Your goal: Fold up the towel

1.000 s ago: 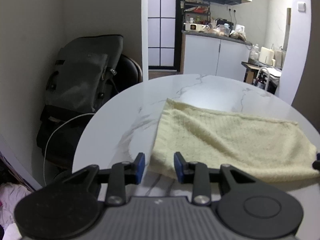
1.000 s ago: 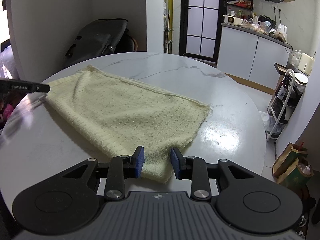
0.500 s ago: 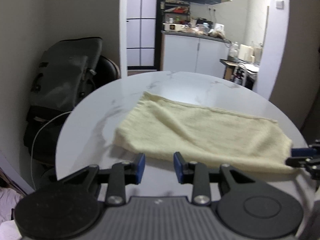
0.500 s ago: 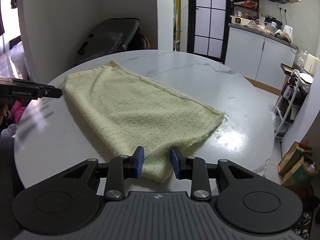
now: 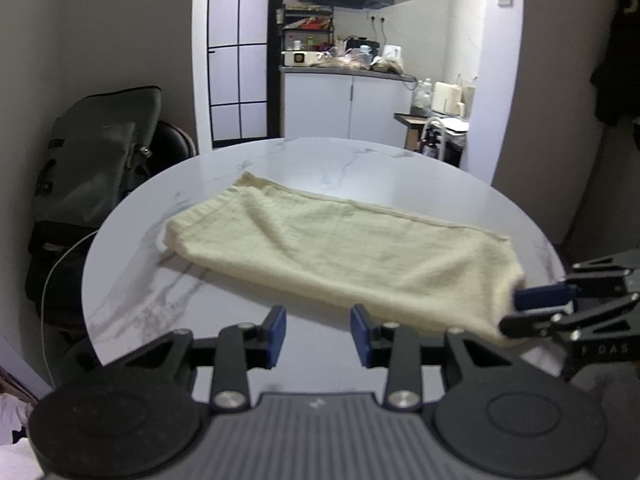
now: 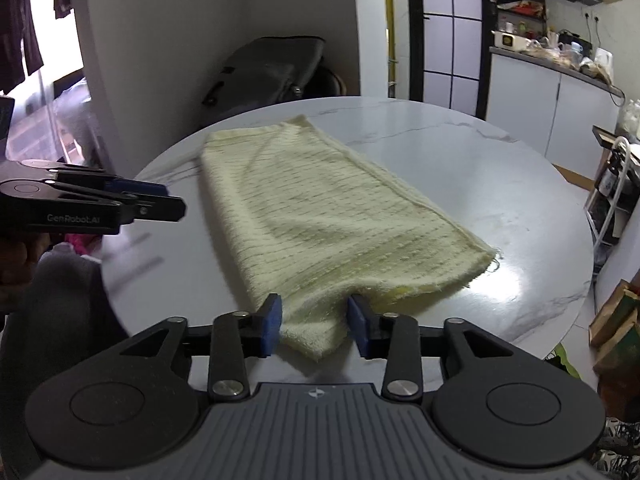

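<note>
The pale yellow towel [image 6: 320, 216] lies on the round marble tabletop [image 6: 500, 168] already doubled over, its layered end showing at the near corner in the right wrist view. Over the last second both tools have drawn back from it: the left tool [image 5: 318, 330], which a second ago had the towel's near-left corner just ahead of its blue pads, now hovers back over bare marble with its jaws apart and nothing between them, the towel's folded edge a little way ahead. The right tool [image 6: 314, 322] has pulled back too, so that it now sits at the towel's near corner, jaws parted, with the cloth's tip lying loosely in the gap; the pads [image 6: 271, 320] do not look to be pressing it, so I judge nothing is held. The towel itself has kept its shape, apart from looking turned in both views, which probably comes from the cameras swinging. That suggests one fold is finished and the hands are resetting, most likely to take the short end for a second fold across the length.
</note>
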### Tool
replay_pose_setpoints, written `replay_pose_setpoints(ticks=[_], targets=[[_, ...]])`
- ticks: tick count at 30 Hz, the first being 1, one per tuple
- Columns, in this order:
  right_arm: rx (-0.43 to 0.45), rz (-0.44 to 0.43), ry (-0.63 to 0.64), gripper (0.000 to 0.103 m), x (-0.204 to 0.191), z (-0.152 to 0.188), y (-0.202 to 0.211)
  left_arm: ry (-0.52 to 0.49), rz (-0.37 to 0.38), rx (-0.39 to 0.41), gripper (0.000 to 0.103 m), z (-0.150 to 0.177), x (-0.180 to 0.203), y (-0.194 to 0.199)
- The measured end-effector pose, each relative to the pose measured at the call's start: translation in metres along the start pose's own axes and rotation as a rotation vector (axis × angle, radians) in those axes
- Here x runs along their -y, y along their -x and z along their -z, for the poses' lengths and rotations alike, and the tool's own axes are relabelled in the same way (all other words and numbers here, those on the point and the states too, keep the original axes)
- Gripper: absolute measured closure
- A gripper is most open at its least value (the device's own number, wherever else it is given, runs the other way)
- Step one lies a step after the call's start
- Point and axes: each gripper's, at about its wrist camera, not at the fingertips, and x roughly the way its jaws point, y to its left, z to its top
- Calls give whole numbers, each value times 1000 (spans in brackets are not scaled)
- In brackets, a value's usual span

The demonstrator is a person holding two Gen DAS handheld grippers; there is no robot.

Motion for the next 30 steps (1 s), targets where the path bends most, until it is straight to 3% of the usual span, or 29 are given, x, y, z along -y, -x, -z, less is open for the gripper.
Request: replay_pose_setpoints(ticks=[7, 16, 30], targets=[[16, -12, 5, 57, -2, 9, 15, -9, 58, 25, 64, 16, 19, 12], [47, 43, -32, 57, 28, 14, 36, -71, 157, 35, 64, 24, 58, 12], [58, 12, -32, 57, 58, 7, 26, -61, 179, 34, 64, 24, 92, 10]])
